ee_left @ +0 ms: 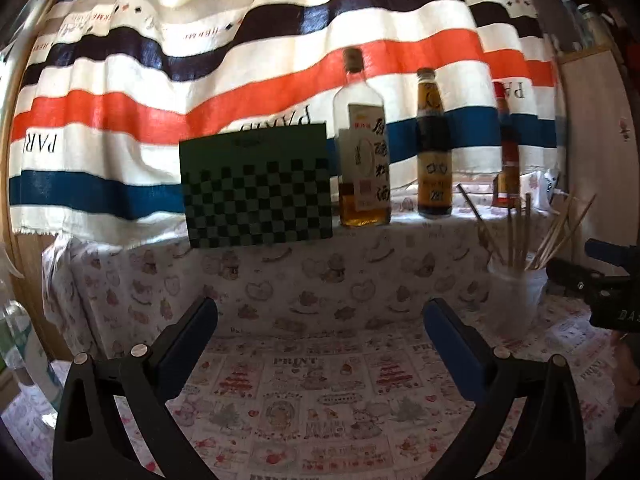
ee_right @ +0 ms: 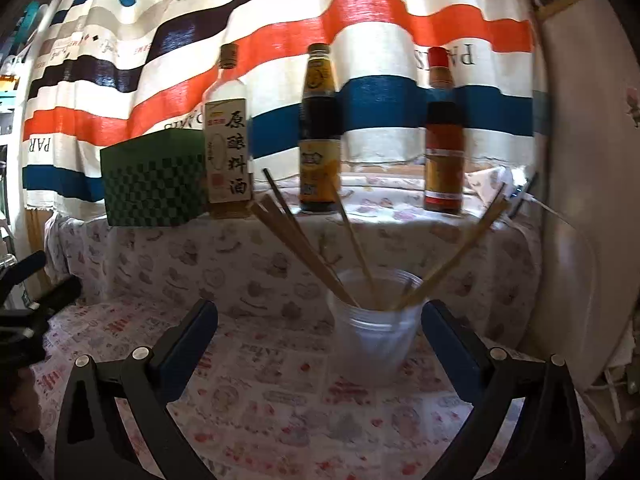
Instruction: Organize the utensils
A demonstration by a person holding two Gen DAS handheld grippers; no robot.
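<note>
We hold both grippers spread and empty: our left gripper (ee_left: 320, 320) over the printed tablecloth (ee_left: 312, 392), our right gripper (ee_right: 320, 320) just before the clear plastic cup (ee_right: 374, 332) holding wooden chopsticks (ee_right: 304, 248).

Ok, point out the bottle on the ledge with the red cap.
The red-capped bottle stands rightmost of the three; the dark sauce bottle in the middle has a dark cap, and the clear cooking-wine bottle on the left a tan one.

Wooden chopsticks (ee_right: 304, 248) stand in a translucent plastic cup (ee_right: 376, 332) on matt printed tablecloth (ee_right: 280, 392).
</note>
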